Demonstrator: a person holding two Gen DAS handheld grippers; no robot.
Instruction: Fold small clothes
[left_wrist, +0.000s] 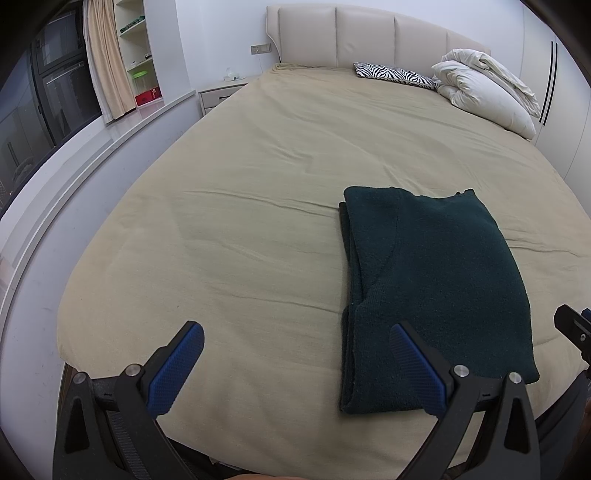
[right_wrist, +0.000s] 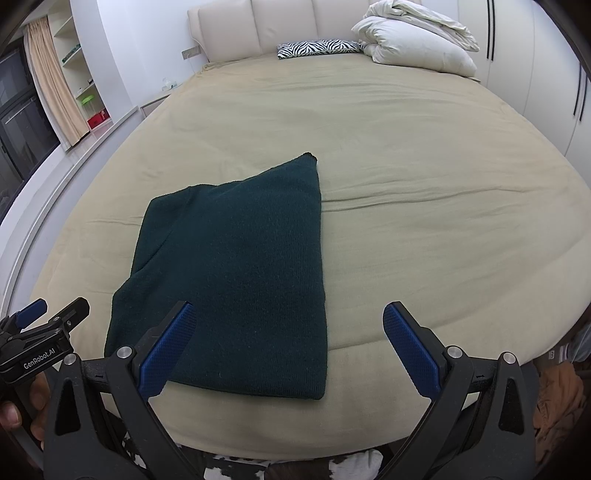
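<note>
The left claw (left_wrist: 295, 363) gapes wide and empty at the bottom of its frame, its right finger overlapping the sweater's near left corner. The right claw (right_wrist: 288, 347) is also spread wide, holding nothing. The folded dark green sweater (right_wrist: 236, 273) lies flat on the beige bed (right_wrist: 424, 221), lower centre of the right view, lower right of the left.

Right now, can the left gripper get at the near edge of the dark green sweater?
Probably yes. The left gripper is open and holds nothing, and its right finger already overlaps the folded dark green sweater near its front edge. Only bare bed sheet lies around it.
</note>
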